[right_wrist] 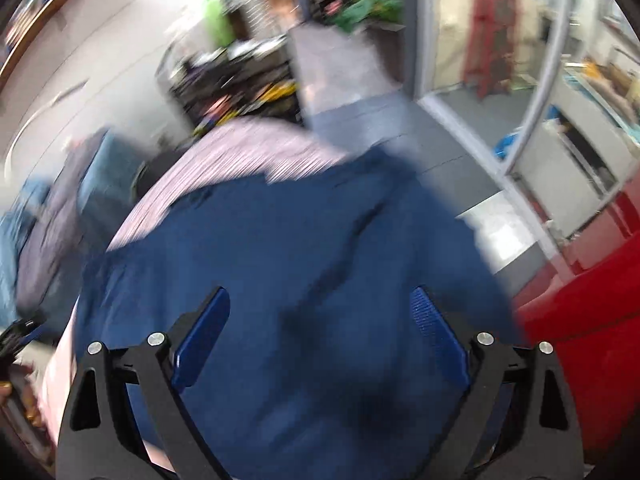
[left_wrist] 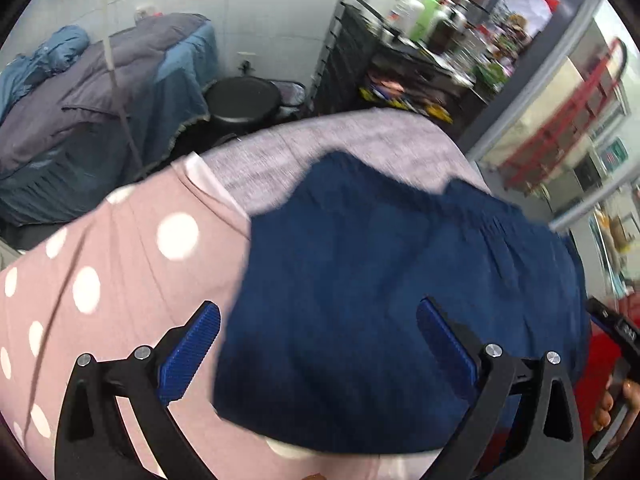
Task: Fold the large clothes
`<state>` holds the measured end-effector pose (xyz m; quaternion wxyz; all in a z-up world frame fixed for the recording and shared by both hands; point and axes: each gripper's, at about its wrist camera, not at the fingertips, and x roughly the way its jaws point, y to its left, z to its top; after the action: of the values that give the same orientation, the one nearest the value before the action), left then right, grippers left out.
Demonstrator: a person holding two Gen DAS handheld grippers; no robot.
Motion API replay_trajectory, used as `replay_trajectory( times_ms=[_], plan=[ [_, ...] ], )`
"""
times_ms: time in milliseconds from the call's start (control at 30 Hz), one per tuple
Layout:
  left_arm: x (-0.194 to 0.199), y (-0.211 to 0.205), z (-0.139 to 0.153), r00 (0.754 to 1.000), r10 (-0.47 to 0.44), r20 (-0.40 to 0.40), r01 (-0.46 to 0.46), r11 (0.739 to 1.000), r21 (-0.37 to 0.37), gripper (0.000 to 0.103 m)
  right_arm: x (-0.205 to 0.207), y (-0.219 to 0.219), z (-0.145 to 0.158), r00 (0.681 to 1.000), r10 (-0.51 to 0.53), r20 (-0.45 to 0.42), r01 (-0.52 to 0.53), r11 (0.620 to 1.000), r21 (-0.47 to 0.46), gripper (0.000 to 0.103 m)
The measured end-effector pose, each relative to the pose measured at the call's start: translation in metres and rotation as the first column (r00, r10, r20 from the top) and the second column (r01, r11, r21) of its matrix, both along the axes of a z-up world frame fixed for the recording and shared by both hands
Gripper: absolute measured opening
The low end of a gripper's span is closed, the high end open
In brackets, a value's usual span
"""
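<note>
A dark blue garment (left_wrist: 400,300) lies spread on a table covered by a pink cloth with white dots (left_wrist: 100,280) and a grey-lilac cloth (left_wrist: 320,148). My left gripper (left_wrist: 318,344) is open above the garment's near left edge, its blue pads wide apart, holding nothing. In the right wrist view, blurred by motion, the same blue garment (right_wrist: 300,260) fills the middle. My right gripper (right_wrist: 320,340) is open above it and empty. The other gripper shows at the right edge of the left wrist view (left_wrist: 616,332).
A bed with grey and blue bedding (left_wrist: 80,120) stands at the back left, a black round stool (left_wrist: 244,100) beside it. A cluttered black shelf (left_wrist: 400,60) stands behind the table. Glass doors (left_wrist: 560,120) are at right. A red object (right_wrist: 592,320) sits near right.
</note>
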<state>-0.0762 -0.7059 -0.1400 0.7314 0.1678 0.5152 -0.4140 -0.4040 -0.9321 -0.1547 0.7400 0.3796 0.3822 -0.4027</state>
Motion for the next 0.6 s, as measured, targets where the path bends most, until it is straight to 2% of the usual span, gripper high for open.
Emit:
replay_trajectory(
  times_ms=[100,167,333,433,600],
  plan=[
    [-0.039,0.011,-0.010,0.996,-0.043,-0.080,0.045,0.999,0.017,0.097,0.022,0.044,-0.004,0.997,0.080,-0.024,-0.079,0.996,0.053,0.091],
    [-0.058,0.016,-0.013,0.994,-0.059,-0.091,0.062,0.997,0.035,0.097,0.031,0.067,-0.006,0.991,0.127,-0.047,-0.124,0.990,0.064,0.091],
    [-0.100,0.027,-0.008,0.993,-0.121,-0.002,0.121,0.990,0.067,0.097,0.037,0.121,0.000,0.977,0.192,-0.095,-0.189,0.981,0.035,0.091],
    [-0.115,0.031,-0.001,0.986,-0.160,0.043,0.156,0.984,0.087,0.097,0.031,0.138,0.006,0.976,0.181,-0.120,-0.180,0.983,0.017,0.091],
    [-0.126,0.038,0.006,0.984,-0.169,0.059,0.164,0.983,0.083,0.097,0.019,0.156,0.010,0.978,0.150,-0.144,-0.149,0.989,0.018,0.091]
  ],
)
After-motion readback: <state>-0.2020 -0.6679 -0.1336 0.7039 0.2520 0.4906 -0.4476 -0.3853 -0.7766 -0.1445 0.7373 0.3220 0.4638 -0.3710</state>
